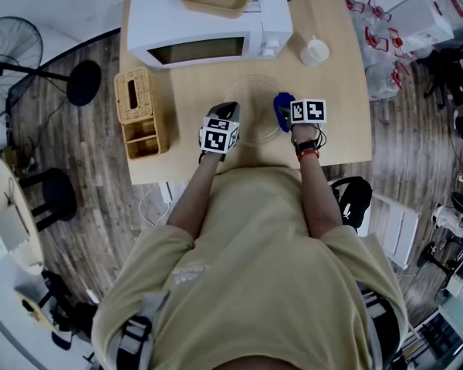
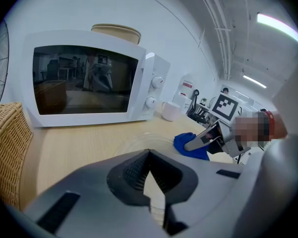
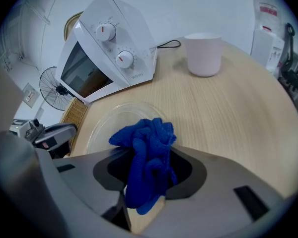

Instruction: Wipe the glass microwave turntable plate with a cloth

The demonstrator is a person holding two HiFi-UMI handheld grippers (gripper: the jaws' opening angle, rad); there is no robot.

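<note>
In the head view, the glass plate [image 1: 252, 85] lay flat on the surface [image 1: 336, 122] just in front of the microwave [image 1: 208, 21], out in the open where both tools could reach it. The left gripper [image 1: 230, 112] sat at the plate's left rim and the right gripper [image 1: 287, 114] at its right rim. The blue cloth [image 1: 280, 106] bunched at the right gripper's tip, so one side was probably there to steady and the other to wipe. A wicker basket [image 1: 139, 112] and a white mug [image 1: 315, 51] stood well clear of the work.

In the left gripper view, the fingers were pressed together at their tips with nothing clamped between them. They pointed over the near edge of the plate. Whether they touched the glass could not be told. Closed tips would suit pinning the plate so it did not slide. Across the plate, the cloth rested on the far rim.

In the right gripper view, the fingers pinched the cloth in a thick wad. It bulged out ahead of them and hung down toward the plate's edge. Held that way, the soft fabric rather than the hard fingers would meet the glass. Most of the plate lay ahead, so the wiping looked barely begun.
</note>
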